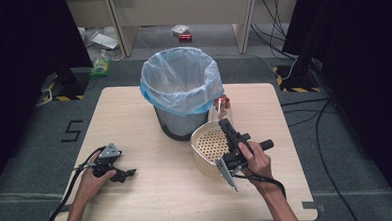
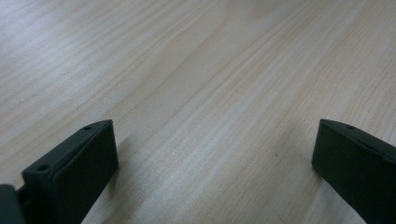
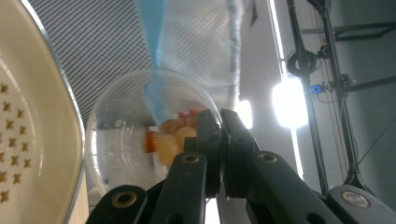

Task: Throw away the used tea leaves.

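Left hand (image 1: 89,181): seen at the near left edge of the table (image 1: 138,203), wrapped around the left gripper (image 1: 128,172).
Left gripper: rested low over bare wood; in the left gripper view (image 2: 212,163) the jaws are spread wide with nothing between them.
Right hand (image 1: 259,163): placed right of centre, holding the right gripper (image 1: 226,124) pointed away toward the bin.
Right gripper: in the right gripper view (image 3: 220,123) the jaws are pressed together; whether the cup rim is pinched cannot be told.
Strainer (image 1: 210,147): cream, perforated, tipped on its side, just left of the right gripper.
Cup (image 3: 140,135): clear, just beyond the jaw tips, with orange and red pieces inside.
Bin (image 1: 181,91): lined with a blue bag, set at table centre, behind strainer and cup.
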Demonstrator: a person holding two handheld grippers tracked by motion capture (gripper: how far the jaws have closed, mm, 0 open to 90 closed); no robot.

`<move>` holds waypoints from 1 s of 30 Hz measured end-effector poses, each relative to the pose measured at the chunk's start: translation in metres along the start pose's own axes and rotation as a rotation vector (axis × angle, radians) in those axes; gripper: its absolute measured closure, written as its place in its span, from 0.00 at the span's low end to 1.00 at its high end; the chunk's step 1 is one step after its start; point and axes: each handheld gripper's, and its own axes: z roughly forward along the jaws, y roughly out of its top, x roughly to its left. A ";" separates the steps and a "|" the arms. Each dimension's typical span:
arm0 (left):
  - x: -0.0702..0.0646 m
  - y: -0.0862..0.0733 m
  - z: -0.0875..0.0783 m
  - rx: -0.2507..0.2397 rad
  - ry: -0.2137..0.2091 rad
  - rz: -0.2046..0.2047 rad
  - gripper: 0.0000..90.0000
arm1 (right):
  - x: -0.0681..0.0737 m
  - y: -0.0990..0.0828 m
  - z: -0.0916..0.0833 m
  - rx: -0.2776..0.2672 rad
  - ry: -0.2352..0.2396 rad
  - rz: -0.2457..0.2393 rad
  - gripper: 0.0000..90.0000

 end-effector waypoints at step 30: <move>0.000 0.000 0.000 0.000 0.000 0.000 0.00 | -0.034 -0.027 0.007 0.135 0.126 0.570 0.98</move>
